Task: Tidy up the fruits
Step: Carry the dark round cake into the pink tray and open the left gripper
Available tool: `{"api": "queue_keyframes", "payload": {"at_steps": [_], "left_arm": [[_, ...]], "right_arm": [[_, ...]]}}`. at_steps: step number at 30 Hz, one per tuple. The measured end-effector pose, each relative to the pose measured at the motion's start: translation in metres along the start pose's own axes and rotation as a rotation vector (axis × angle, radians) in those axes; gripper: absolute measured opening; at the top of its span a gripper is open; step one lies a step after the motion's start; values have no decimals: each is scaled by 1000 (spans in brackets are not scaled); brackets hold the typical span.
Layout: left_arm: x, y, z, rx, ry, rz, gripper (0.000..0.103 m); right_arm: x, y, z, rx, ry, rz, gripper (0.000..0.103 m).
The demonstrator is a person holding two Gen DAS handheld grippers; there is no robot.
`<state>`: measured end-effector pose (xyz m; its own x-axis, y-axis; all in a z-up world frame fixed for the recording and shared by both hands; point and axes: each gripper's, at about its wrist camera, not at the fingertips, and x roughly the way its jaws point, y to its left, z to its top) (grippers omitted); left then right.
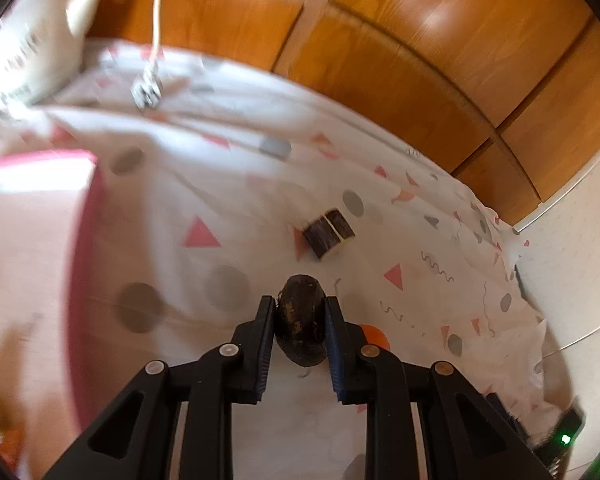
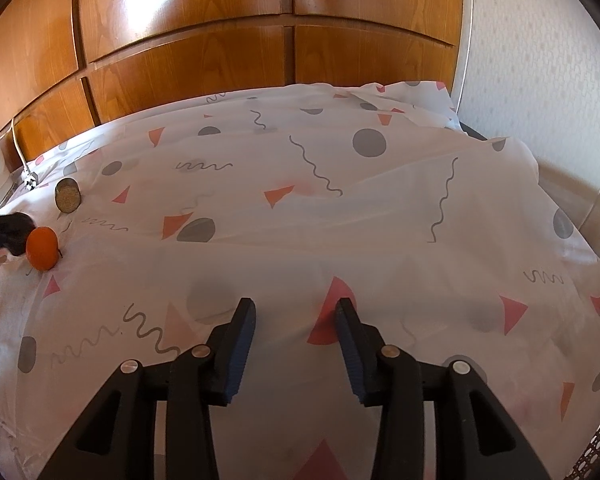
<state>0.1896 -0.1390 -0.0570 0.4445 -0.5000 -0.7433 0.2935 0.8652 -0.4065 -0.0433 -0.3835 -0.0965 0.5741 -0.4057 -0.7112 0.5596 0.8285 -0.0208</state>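
The left tool (image 1: pixel 300 312) squeezes a dark fruit (image 1: pixel 300 322). The right tool (image 2: pixel 296 312) is open and empty. A weak squeeze could drop the fruit on the bed (image 2: pixel 380 220).

Bright daylight, white glare patches on the glossy wooden headboard (image 2: pixel 204 40), motion blur smearing the left wrist view left of the headboard, right wrist view sharp, soft shadows on the bedsheet (image 2: pixel 340 208) below it, fisheye bending, dark corners.

Orange fruit (image 1: pixel 374 336) mostly hidden behind gripper finger; pink basket (image 1: pixel 80 280) blurred.
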Motion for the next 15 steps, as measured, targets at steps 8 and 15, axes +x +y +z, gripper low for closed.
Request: {"api": "queue_keyframes", "payload": {"at_steps": [8,15], "left_arm": [[-76,35,-4,20,-149,73,24],[-105,103,3,-75,-180,278,24]], "right_arm": [[0,1,1,-6,-3,-6,42],[0,1,0,-10,-4,-9,42]]}}
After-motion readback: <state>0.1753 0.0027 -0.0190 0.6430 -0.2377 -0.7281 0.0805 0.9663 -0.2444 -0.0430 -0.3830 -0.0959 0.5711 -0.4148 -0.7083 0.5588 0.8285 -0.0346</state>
